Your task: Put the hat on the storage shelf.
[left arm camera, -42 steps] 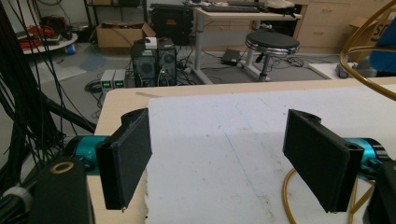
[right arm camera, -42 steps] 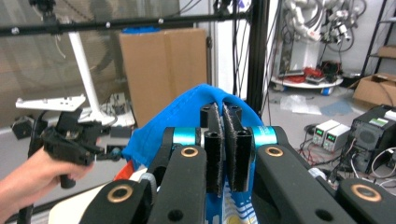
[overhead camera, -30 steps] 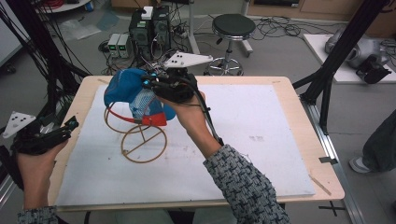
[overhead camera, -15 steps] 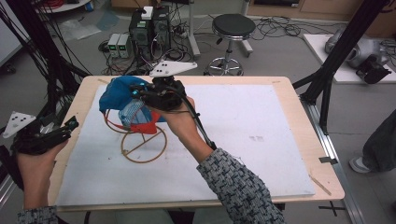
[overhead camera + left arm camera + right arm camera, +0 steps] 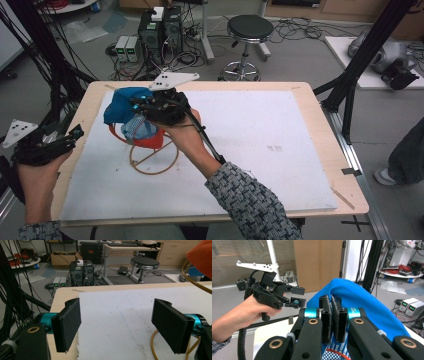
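A blue cloth (image 5: 121, 104) hangs over a gold wire stand (image 5: 153, 161) at the table's left. The stand carries a red-rimmed holder (image 5: 151, 141) with pale blue mesh (image 5: 137, 128). My right gripper (image 5: 139, 106) hovers over the holder, its jaws shut with the cloth's edge seemingly pinched between them. In the right gripper view the pads (image 5: 327, 315) stand almost together and the blue cloth (image 5: 367, 305) bulges just behind my right gripper (image 5: 331, 299). My left gripper (image 5: 76, 134) is held open at the table's left edge, and its jaws (image 5: 117, 305) have nothing between them.
A white mat (image 5: 260, 150) covers the wooden table (image 5: 320, 120). In the left gripper view the gold ring (image 5: 155, 345) lies low right and the red holder (image 5: 200, 257) shows at the top right. Black frame poles (image 5: 360, 65), a stool (image 5: 250, 30) and boxes stand beyond.
My right gripper has moved left and slightly down with the blue cloth, now lower over the red holder. The left gripper has stayed put.
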Motion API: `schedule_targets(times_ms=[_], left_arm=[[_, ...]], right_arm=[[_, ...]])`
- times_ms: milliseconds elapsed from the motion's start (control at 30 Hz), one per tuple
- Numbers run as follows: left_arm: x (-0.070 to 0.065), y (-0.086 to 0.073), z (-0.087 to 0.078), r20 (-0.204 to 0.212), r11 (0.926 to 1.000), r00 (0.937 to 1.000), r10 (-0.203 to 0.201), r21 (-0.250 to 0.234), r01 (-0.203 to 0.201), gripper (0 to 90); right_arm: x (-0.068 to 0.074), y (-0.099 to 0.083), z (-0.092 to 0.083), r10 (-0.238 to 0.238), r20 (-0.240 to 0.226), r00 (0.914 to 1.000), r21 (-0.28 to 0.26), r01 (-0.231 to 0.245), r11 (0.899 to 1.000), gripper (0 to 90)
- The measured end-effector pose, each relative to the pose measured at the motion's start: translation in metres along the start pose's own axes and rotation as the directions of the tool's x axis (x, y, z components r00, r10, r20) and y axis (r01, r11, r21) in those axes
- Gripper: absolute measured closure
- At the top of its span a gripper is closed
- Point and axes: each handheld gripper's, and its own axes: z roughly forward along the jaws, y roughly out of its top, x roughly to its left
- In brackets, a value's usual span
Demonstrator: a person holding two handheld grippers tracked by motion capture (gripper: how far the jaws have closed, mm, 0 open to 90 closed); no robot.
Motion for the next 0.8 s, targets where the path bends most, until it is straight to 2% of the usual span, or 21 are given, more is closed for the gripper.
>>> schedule_targets(times_ms=[600, 700, 733, 800], left_arm=[[-0.001, 0.000, 0.001, 0.004, 1.0000, 1.0000, 0.000, 0.001, 0.000, 23.8], [-0.001, 0.000, 0.001, 0.003, 1.0000, 1.0000, -0.003, -0.001, 0.003, 23.8], [0.000, 0.000, 0.001, 0.004, 1.0000, 1.0000, -0.003, -0.001, 0.003, 23.8], [0.000, 0.000, 0.001, 0.003, 1.0000, 1.0000, -0.003, -0.001, 0.003, 23.8]], right_arm=[[0.005, 0.004, 0.011, -0.001, -0.024, 0.9997, -0.005, 0.001, 1.000, 87.4], [0.006, 0.004, 0.013, -0.018, -0.015, 0.9997, 0.017, 0.019, 1.000, 87.0], [0.008, 0.004, 0.014, -0.055, 0.003, 0.9985, 0.038, 0.055, 0.998, 86.4], [0.009, 0.004, 0.015, -0.065, 0.006, 0.9979, 0.040, 0.065, 0.997, 86.3]])
